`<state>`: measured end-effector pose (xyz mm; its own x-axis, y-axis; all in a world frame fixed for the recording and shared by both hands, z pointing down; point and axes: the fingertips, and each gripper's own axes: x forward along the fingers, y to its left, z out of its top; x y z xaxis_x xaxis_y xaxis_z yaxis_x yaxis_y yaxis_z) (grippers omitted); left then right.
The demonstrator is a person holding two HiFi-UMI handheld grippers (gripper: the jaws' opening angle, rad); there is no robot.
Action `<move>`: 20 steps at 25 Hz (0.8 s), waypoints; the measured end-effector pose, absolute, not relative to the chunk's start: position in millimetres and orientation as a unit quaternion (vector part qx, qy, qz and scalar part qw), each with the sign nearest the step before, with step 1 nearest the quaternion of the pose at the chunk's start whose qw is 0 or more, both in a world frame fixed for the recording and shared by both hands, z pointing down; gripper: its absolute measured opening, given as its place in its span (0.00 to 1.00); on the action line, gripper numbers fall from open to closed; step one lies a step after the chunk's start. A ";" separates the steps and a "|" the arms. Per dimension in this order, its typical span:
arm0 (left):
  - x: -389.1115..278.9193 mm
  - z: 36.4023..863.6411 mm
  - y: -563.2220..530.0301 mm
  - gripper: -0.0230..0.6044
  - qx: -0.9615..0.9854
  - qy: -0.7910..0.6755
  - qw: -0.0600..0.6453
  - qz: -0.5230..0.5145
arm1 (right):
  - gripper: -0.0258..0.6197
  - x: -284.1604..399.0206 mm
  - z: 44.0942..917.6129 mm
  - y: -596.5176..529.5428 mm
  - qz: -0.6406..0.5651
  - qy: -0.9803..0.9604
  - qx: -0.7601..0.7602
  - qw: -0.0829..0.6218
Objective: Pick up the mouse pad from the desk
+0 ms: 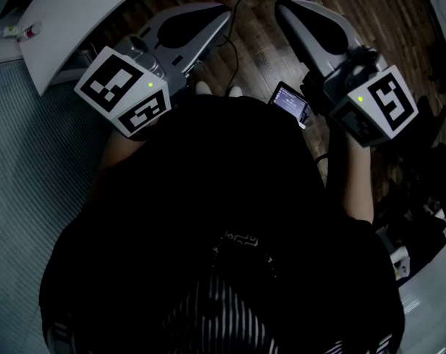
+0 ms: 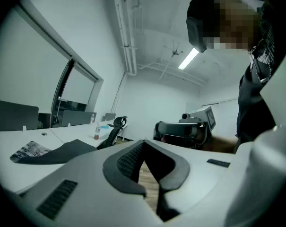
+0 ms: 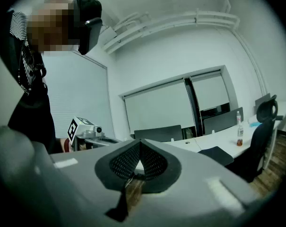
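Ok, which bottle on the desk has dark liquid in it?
The nearer bottle, beside the black chair: its lower part is dark. The bottle behind it looks clear.

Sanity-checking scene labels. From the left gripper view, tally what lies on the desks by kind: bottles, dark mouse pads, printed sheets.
bottles: 2
dark mouse pad: 1
printed sheet: 1
Total: 4

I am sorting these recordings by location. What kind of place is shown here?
Most likely an open-plan office: a long white desk, a black swivel chair, roller blinds over big windows, and a tube light on the ceiling.
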<state>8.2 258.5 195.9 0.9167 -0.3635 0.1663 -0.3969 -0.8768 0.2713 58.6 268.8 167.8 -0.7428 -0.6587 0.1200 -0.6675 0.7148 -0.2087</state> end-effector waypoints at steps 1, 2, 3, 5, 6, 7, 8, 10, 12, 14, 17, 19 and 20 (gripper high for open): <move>8.4 196.1 259.0 0.05 0.967 -0.197 0.153 0.055 | 0.04 58.7 168.1 269.3 0.121 -0.926 0.357 0.018; 8.7 196.3 259.6 0.05 0.967 -0.197 0.154 0.054 | 0.04 58.8 168.5 269.8 0.122 -0.926 0.357 0.018; 9.3 196.5 260.2 0.05 0.967 -0.197 0.154 0.054 | 0.04 58.9 169.1 270.1 0.123 -0.926 0.356 0.019; 11.3 197.1 261.5 0.05 0.967 -0.195 0.154 0.055 | 0.04 58.8 170.6 270.5 0.126 -0.927 0.354 0.018; 12.3 197.9 262.2 0.05 0.967 -0.194 0.155 0.056 | 0.04 58.6 171.4 271.0 0.129 -0.927 0.353 0.017; 13.1 198.9 262.9 0.05 0.967 -0.193 0.156 0.057 | 0.04 58.4 172.0 271.5 0.132 -0.927 0.352 0.015; 13.5 199.9 263.4 0.05 0.967 -0.192 0.156 0.058 | 0.04 58.1 172.5 272.1 0.135 -0.927 0.350 0.013; 13.1 201.1 263.0 0.05 0.966 -0.194 0.158 0.059 | 0.04 56.7 172.4 272.9 0.138 -0.928 0.346 0.011; 12.5 202.1 261.7 0.05 0.965 -0.196 0.160 0.061 | 0.05 56.5 172.4 272.7 0.136 -0.928 0.346 0.011; 12.9 204.3 261.6 0.05 0.965 -0.198 0.162 0.064 | 0.05 58.9 174.3 272.3 0.136 -0.926 0.351 0.012; 15.4 209.3 264.4 0.05 0.964 -0.195 0.166 0.068 | 0.05 64.8 179.3 273.0 0.144 -0.922 0.359 0.003; 17.0 213.0 267.2 0.05 0.964 -0.191 0.168 0.073 | 0.05 67.6 183.3 273.4 0.150 -0.920 0.362 -0.004; 17.8 214.6 268.3 0.05 0.964 -0.190 0.168 0.076 | 0.05 68.5 185.1 273.7 0.152 -0.919 0.364 -0.005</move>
<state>17.8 268.3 214.6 0.9164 -0.3407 0.2101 -0.3916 -0.8716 0.2948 68.5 273.7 185.1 -0.7356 -0.6699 0.1009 -0.6666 0.6893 -0.2837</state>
